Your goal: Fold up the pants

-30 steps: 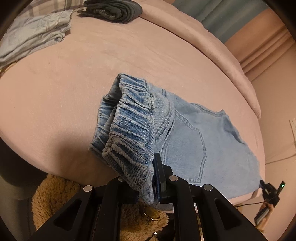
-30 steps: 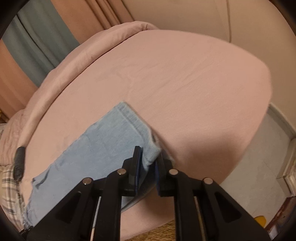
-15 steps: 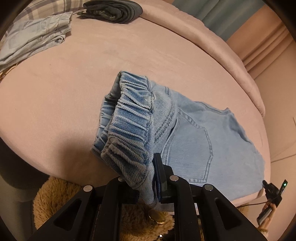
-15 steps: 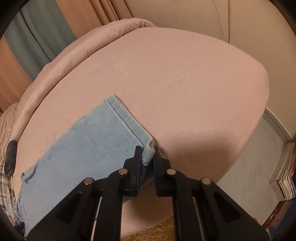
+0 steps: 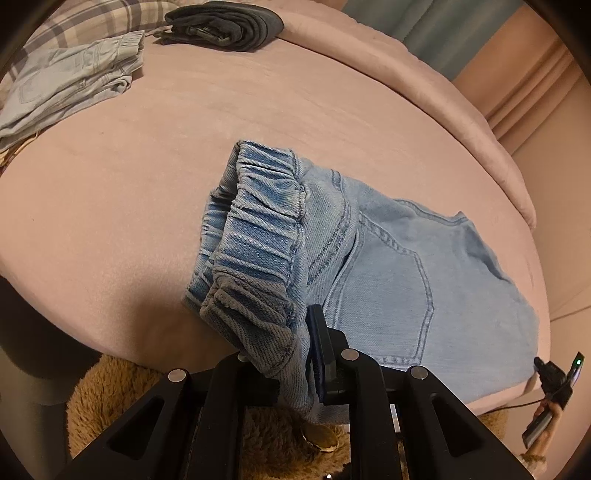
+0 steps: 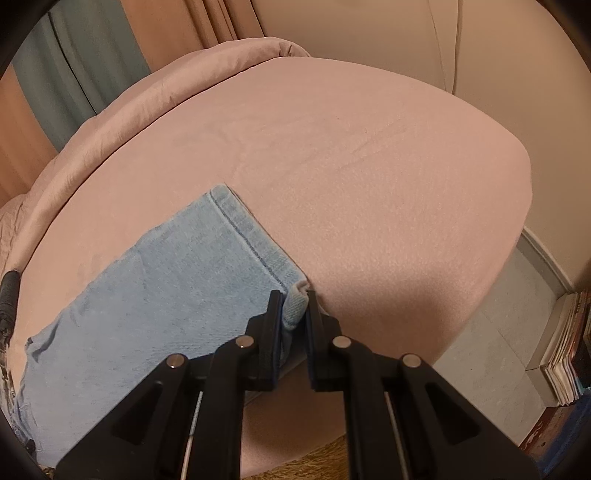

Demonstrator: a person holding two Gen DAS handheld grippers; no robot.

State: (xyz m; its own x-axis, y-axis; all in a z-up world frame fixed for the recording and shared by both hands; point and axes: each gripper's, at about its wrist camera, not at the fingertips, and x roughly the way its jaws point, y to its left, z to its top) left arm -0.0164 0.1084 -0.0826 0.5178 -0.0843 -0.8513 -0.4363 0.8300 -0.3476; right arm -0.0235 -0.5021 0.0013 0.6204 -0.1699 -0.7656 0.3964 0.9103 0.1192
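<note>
Light blue denim pants lie on a pink bed, folded lengthwise with a back pocket facing up. My left gripper is shut on the bunched elastic waistband, which rises off the bed toward the camera. In the right wrist view the pant legs stretch flat across the pink bed toward the lower left. My right gripper is shut on the near corner of the leg hem, at the bed's front edge.
A pale folded garment and a dark folded garment lie at the far left of the bed. A brown shaggy rug lies below the bed edge. A stack of books stands on the floor at right.
The pants have been drawn out flatter between the two grippers. The right gripper's fingers closed tighter on the hem corner. The left grip on the waistband is unchanged.
</note>
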